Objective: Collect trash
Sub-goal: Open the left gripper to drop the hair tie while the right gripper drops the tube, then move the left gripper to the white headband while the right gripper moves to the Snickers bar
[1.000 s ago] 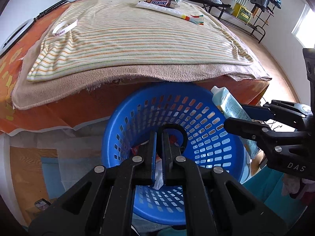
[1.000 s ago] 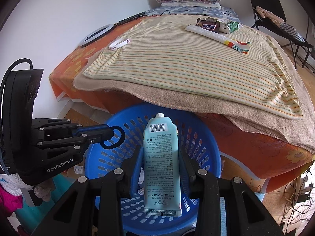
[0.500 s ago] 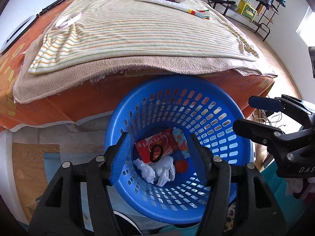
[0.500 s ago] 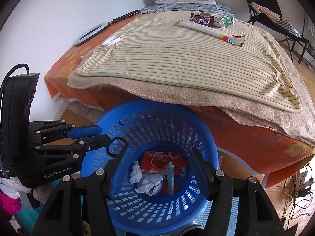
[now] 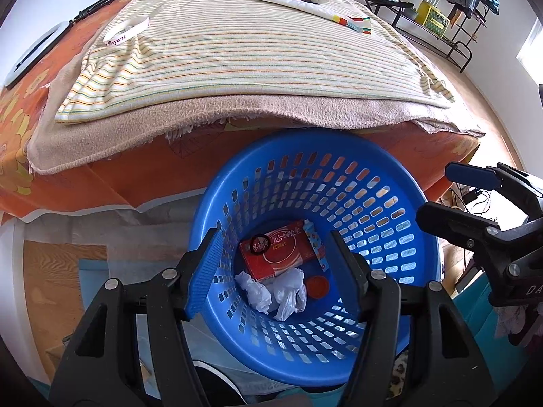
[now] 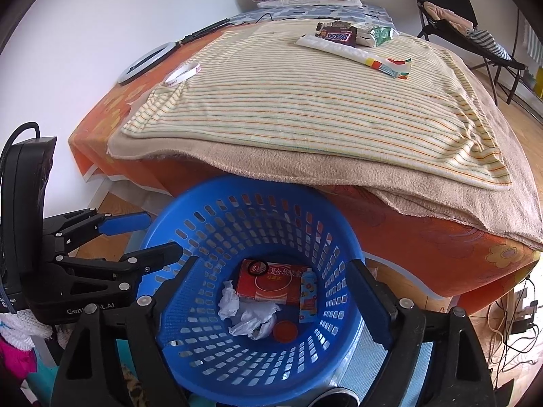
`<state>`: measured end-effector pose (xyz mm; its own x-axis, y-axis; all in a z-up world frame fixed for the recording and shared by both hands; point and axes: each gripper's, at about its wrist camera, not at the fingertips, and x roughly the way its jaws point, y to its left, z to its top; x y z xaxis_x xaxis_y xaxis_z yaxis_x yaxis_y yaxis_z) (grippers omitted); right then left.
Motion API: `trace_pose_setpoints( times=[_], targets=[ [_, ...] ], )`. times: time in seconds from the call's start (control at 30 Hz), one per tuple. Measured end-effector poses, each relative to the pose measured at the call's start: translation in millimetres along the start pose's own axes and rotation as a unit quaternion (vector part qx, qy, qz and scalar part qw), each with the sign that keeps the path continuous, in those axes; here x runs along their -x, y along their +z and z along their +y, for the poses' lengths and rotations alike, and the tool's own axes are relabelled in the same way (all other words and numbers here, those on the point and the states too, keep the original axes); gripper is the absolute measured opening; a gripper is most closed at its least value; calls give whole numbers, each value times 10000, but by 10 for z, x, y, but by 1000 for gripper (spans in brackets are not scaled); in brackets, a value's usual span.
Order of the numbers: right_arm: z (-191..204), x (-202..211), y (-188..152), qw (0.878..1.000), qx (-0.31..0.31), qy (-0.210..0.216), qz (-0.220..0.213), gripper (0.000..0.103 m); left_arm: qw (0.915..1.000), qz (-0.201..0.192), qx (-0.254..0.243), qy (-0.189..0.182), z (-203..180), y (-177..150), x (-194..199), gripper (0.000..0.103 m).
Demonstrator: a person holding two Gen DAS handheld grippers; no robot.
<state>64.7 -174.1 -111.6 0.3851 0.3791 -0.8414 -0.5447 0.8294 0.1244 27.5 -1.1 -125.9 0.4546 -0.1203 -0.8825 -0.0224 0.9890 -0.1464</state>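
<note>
1. Where the bed (image 6: 424, 237) ends, the basket (image 5: 400, 183) stands on the floor against it, holding a red box (image 6: 268, 283), a small tube (image 6: 308, 296), crumpled paper (image 6: 249, 315), a black ring (image 6: 257, 268) and a red cap (image 6: 285, 331).
2. Left gripper (image 5: 275, 264): jaws wide apart, empty, above the basket.
3. Right gripper (image 6: 271, 291): jaws wide apart, empty, above the basket.
4. On the striped blanket (image 6: 305, 101): a Snickers bar (image 6: 337, 36), a long wrapper (image 6: 356, 55), a wristband (image 6: 183, 73).

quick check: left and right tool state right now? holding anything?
Left tool: open, empty, over the blue basket.
Right tool: open, empty, over the same basket.
</note>
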Motion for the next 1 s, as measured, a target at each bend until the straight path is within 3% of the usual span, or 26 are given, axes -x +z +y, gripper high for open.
trace_pose_setpoints(
  times=[0.43, 0.6, 0.77, 1.0],
  targets=[
    [-170, 100, 146, 9991, -393, 19, -131, 95, 9998, -173, 3, -64, 13, 210, 201, 64],
    [-204, 129, 269, 9993, -328, -101, -179, 102, 9995, -307, -46, 25, 54, 381, 284, 65],
    [-249, 161, 392, 9994, -252, -97, -199, 102, 9991, -412, -50, 132, 145, 555, 325, 66],
    [-426, 301, 675, 9977, -206, -156, -634, 102, 9980, -555, -77, 308, 315, 820, 362, 66]
  ],
)
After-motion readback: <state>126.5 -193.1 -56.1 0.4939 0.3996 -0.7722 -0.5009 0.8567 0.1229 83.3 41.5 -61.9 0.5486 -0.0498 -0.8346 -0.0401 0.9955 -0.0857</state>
